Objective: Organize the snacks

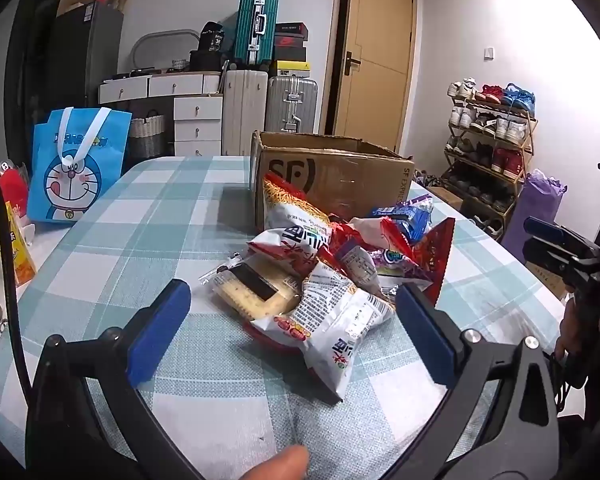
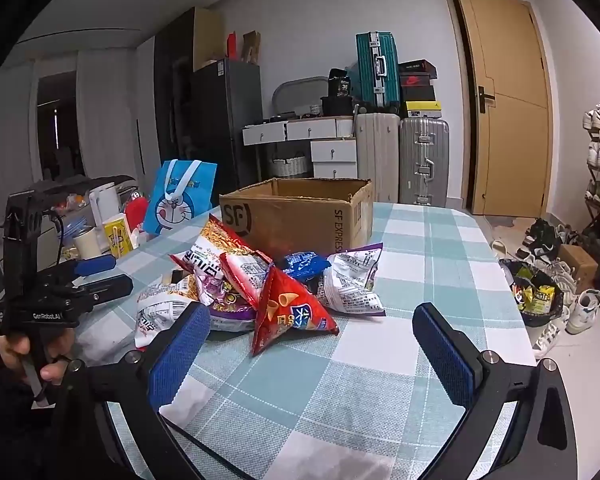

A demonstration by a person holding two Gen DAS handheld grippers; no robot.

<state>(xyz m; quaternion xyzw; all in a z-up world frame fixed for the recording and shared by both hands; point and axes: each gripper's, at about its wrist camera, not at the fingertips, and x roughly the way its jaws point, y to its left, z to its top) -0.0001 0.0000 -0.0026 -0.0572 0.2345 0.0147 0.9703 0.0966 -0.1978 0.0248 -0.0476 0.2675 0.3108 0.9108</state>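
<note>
A pile of snack bags [image 1: 332, 276] is lying on a checked tablecloth [image 2: 420, 240], just in front of an open cardboard box [image 2: 300, 216]. The left gripper [image 1: 292, 332] and right gripper [image 2: 312, 352] are hovering near the pile, jaws wide apart, holding nothing.

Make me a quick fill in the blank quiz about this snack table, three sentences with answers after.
1. The snack bags lie heaped in front of an open ____ box.
2. Both the left gripper and the right gripper have jaws that are ____.
3. The tablecloth has a ____ pattern.

Missing words: cardboard; open; checked
</note>
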